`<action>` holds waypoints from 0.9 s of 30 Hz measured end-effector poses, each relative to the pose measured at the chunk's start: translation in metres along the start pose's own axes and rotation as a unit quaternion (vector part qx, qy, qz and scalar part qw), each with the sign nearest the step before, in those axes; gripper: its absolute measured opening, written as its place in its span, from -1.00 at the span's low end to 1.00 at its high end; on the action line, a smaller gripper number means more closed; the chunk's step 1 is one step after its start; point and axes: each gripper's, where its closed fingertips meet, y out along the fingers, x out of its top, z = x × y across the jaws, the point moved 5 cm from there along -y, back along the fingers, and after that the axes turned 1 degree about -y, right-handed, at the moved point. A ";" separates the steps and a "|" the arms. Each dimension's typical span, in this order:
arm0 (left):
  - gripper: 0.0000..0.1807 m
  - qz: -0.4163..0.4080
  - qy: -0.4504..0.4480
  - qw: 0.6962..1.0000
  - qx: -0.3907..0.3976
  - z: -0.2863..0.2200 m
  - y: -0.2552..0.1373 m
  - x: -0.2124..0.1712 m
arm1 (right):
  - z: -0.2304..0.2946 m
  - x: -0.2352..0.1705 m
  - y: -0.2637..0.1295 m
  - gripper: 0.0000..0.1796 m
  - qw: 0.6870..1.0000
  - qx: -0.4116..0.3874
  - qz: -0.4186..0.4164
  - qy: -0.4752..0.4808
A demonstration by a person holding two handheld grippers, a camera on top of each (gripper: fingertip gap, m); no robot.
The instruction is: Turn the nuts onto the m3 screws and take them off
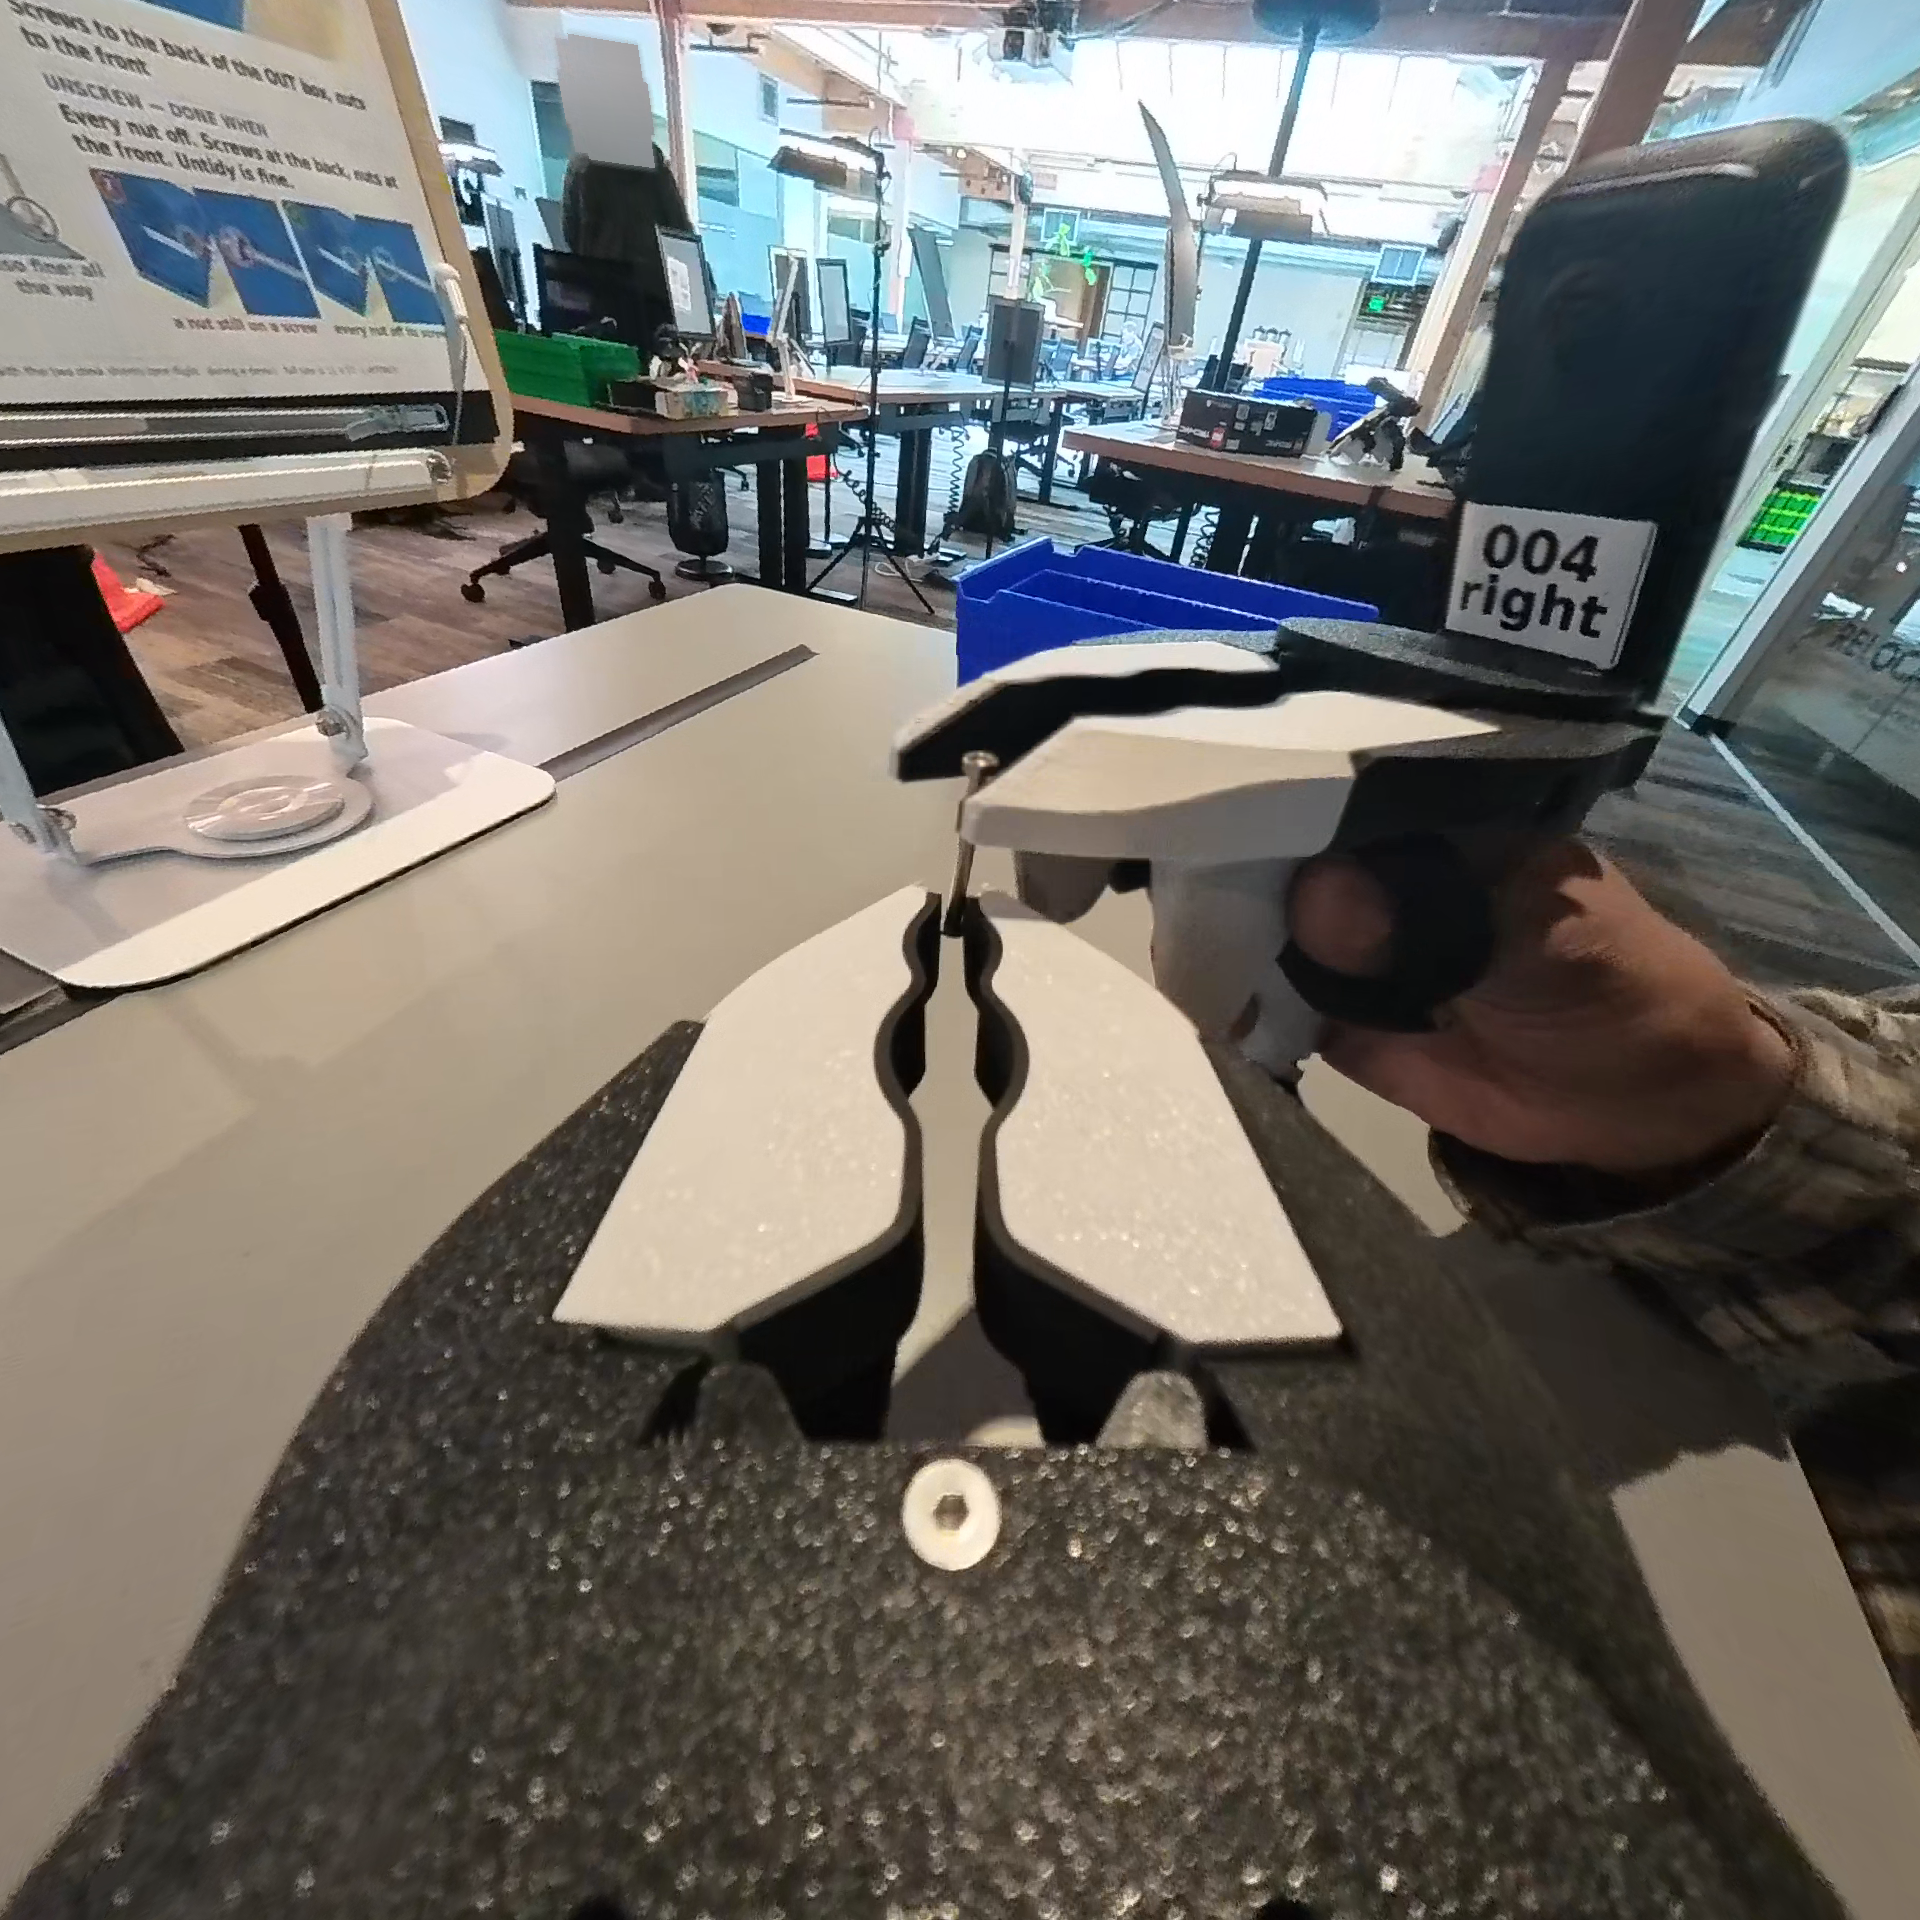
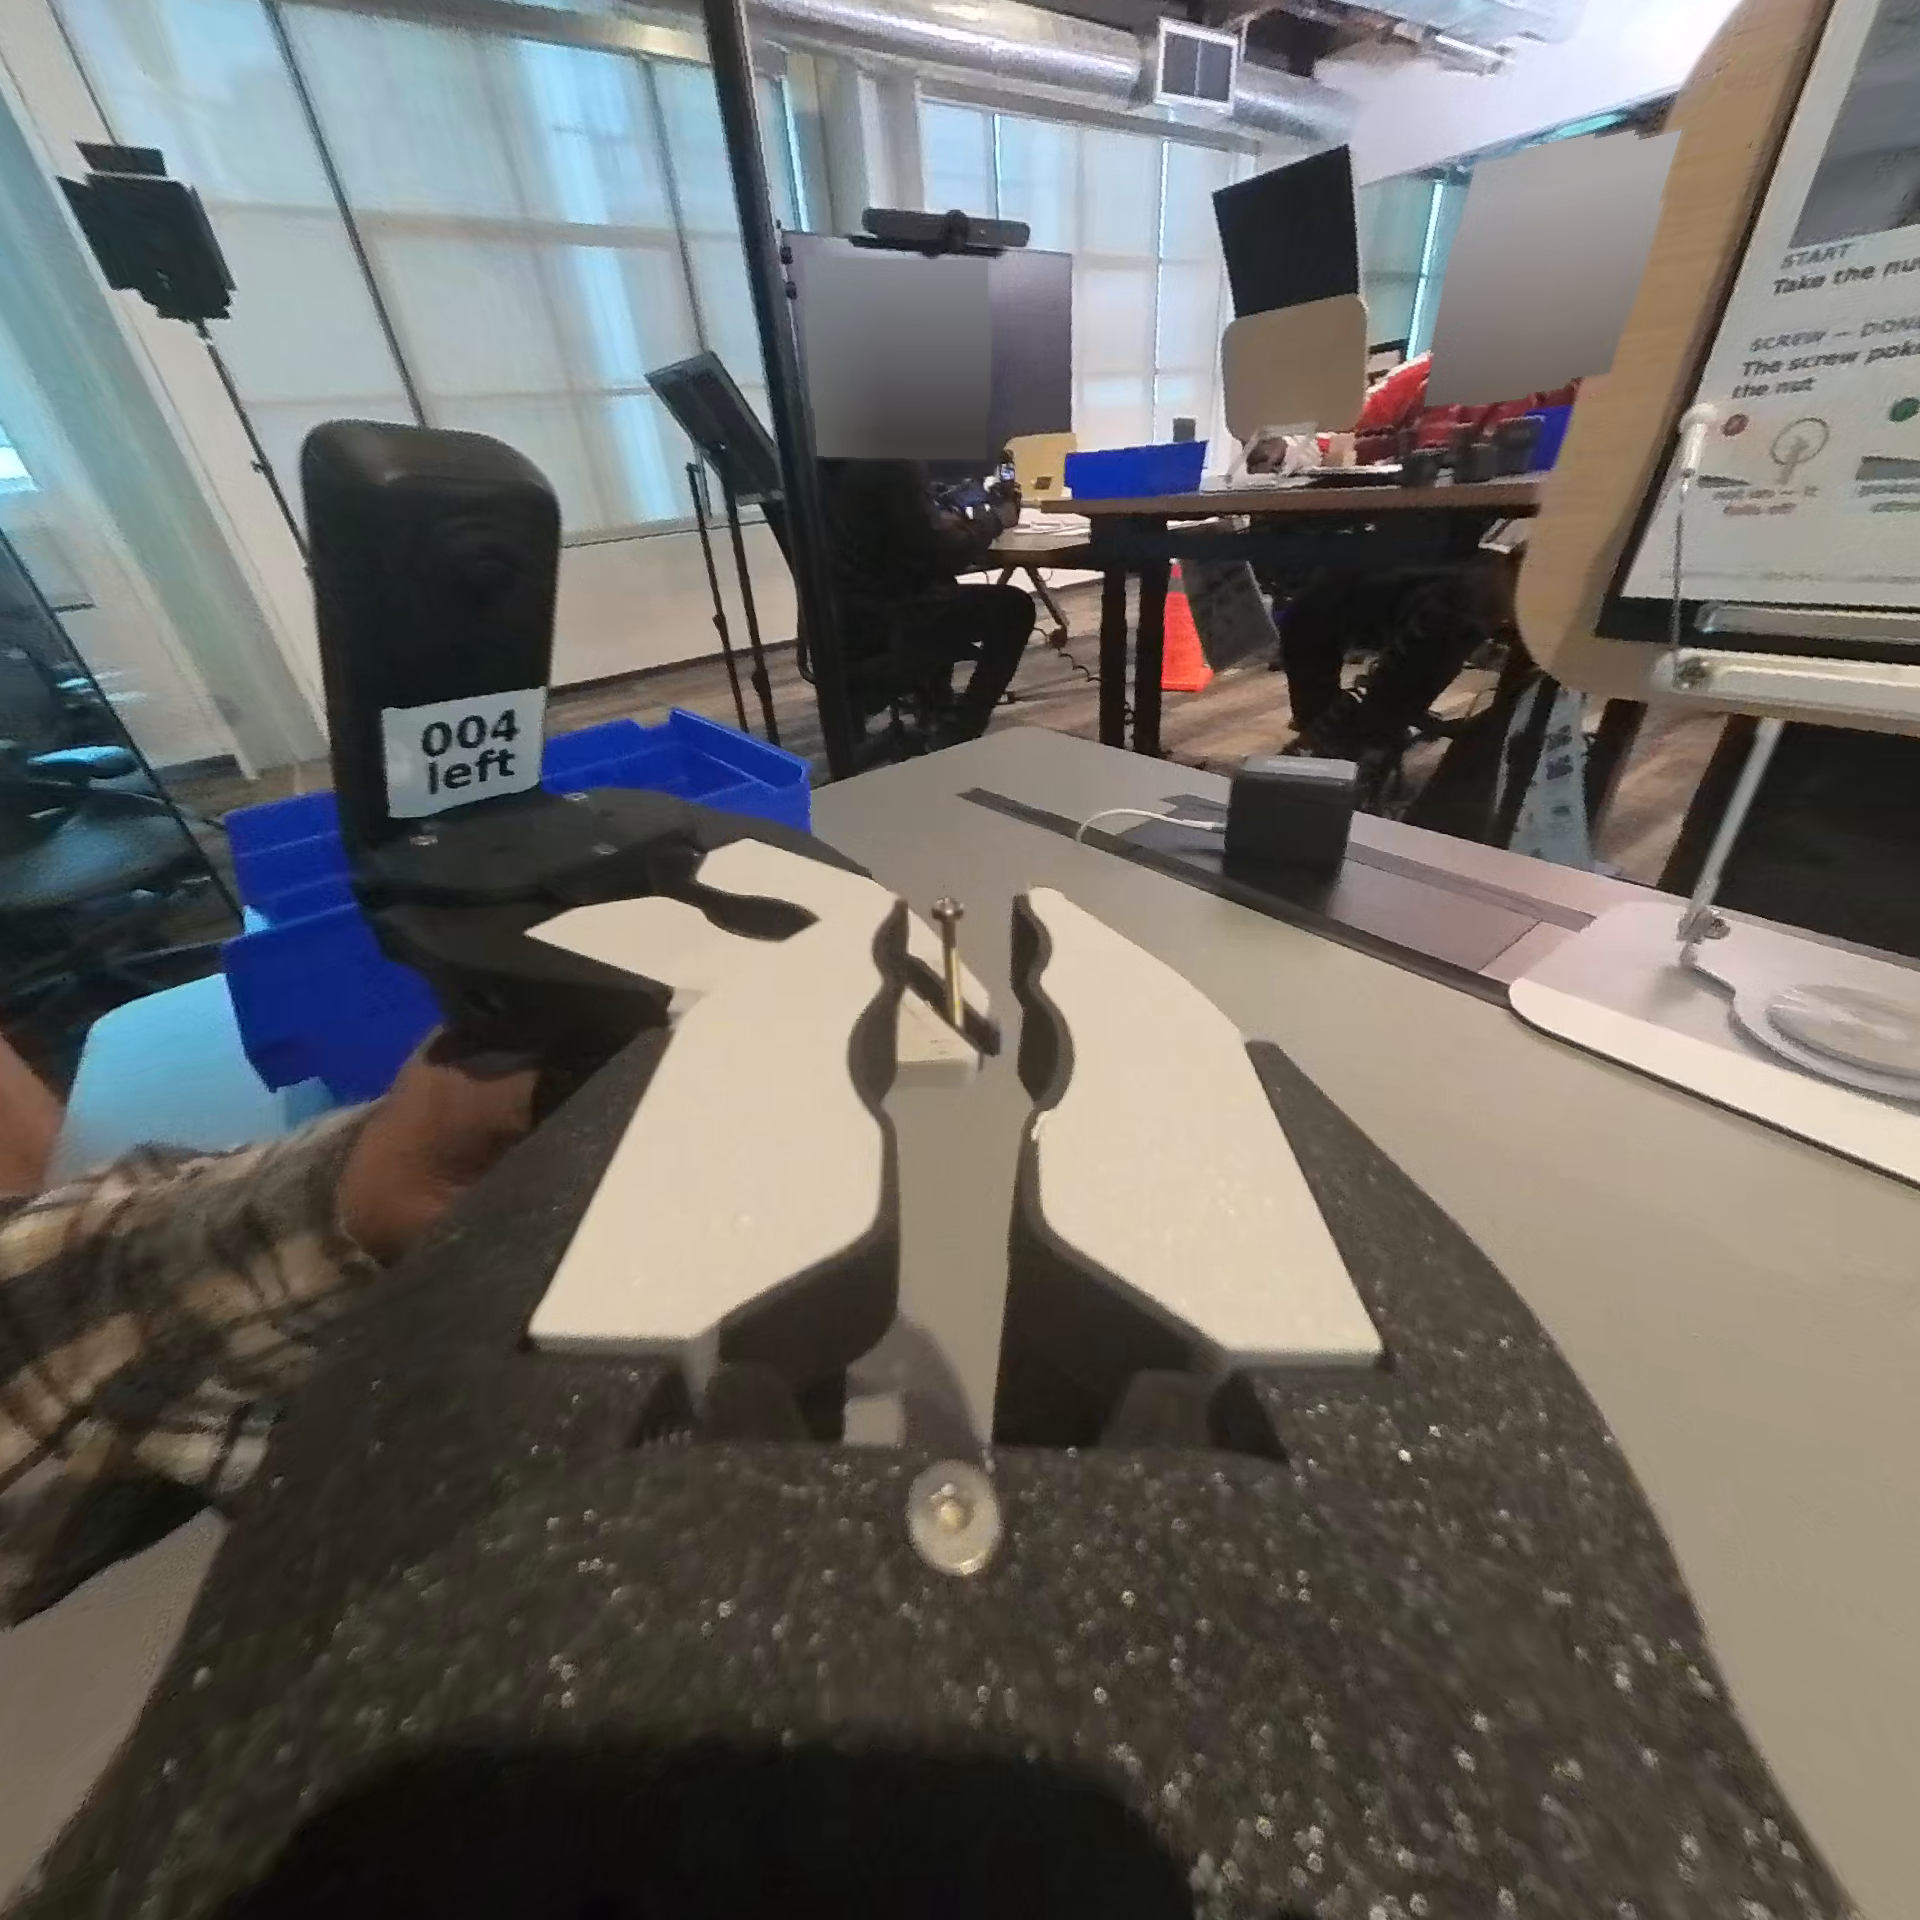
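Note:
A thin metal m3 screw (image 1: 966, 842) stands nearly upright above the grey table (image 1: 312, 1143). My left gripper (image 1: 951, 920) is shut on the screw's lower end. I cannot make out a nut there. My right gripper (image 1: 951, 781) reaches in from the right with its fingers on either side of the screw head. In the right wrist view the screw (image 2: 951, 961) stands in the gap of my right gripper (image 2: 961, 935), which is open and clear of it. The left gripper (image 2: 977, 1039) holds the screw from the left.
Blue bins (image 1: 1091, 613) (image 2: 312, 935) sit at the table's far edge. An instruction board (image 1: 208, 208) (image 2: 1766, 364) stands on a white base plate (image 1: 260, 831) (image 2: 1714, 1039). A small black box (image 2: 1288, 816) sits by a dark slot (image 1: 686, 717) in the table. The tips of both grippers are at nearly the same place.

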 end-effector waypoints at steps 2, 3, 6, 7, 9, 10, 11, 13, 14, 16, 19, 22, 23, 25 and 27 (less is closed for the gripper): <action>-0.96 -0.002 -0.001 1.000 0.001 0.001 -0.001 0.001 | 0.000 -0.001 0.002 -0.84 1.000 -0.007 0.005 -0.006; -0.96 -0.003 -0.001 1.000 0.001 0.001 -0.001 0.001 | 0.000 -0.002 0.003 -0.87 1.000 -0.008 0.010 -0.009; -0.96 -0.003 -0.001 1.000 -0.001 0.000 -0.001 0.002 | 0.001 -0.003 0.005 -0.94 1.000 0.002 0.008 -0.009; -0.96 -0.004 -0.001 1.000 -0.001 0.000 -0.001 0.002 | 0.001 -0.002 0.004 -0.91 1.000 0.004 0.005 -0.010; -0.96 -0.004 -0.001 1.000 0.000 0.001 -0.002 0.002 | -0.001 -0.002 0.003 -0.74 1.000 0.001 0.001 -0.009; -0.96 -0.004 -0.002 1.000 0.000 0.001 -0.002 0.002 | -0.002 -0.001 0.003 -0.72 1.000 0.001 -0.001 -0.011; -0.96 -0.004 -0.002 1.000 0.000 0.002 -0.002 0.002 | -0.001 0.000 0.003 -0.71 1.000 0.003 -0.003 -0.016; -0.96 -0.004 -0.001 1.000 -0.001 0.001 -0.001 0.002 | 0.001 0.002 0.003 -0.77 1.000 0.008 -0.002 -0.027; -0.96 -0.004 0.000 1.000 -0.001 0.001 -0.001 0.002 | 0.002 0.002 0.004 -0.80 1.000 0.011 -0.001 -0.029; -0.96 -0.004 0.002 1.000 -0.003 0.000 -0.001 0.001 | 0.003 0.001 0.005 -0.94 0.999 0.015 0.002 -0.033; -0.96 -0.004 0.005 1.000 -0.011 -0.001 -0.001 0.002 | 0.001 0.001 0.004 -0.95 0.999 0.019 0.001 -0.040; -0.96 -0.008 0.007 0.999 -0.031 -0.005 -0.001 0.004 | 0.000 0.004 0.002 -0.95 0.997 0.053 0.002 -0.050; -0.96 -0.011 0.004 0.999 -0.042 -0.005 -0.002 0.005 | 0.000 0.005 0.002 -0.95 0.996 0.074 0.004 -0.052; -0.96 -0.018 -0.003 0.998 -0.066 -0.007 -0.003 0.007 | 0.000 0.009 0.000 -0.95 0.990 0.128 0.005 -0.061; -0.96 -0.022 -0.003 0.996 -0.090 -0.010 -0.004 0.008 | 0.001 0.012 0.000 -0.95 0.978 0.197 0.007 -0.067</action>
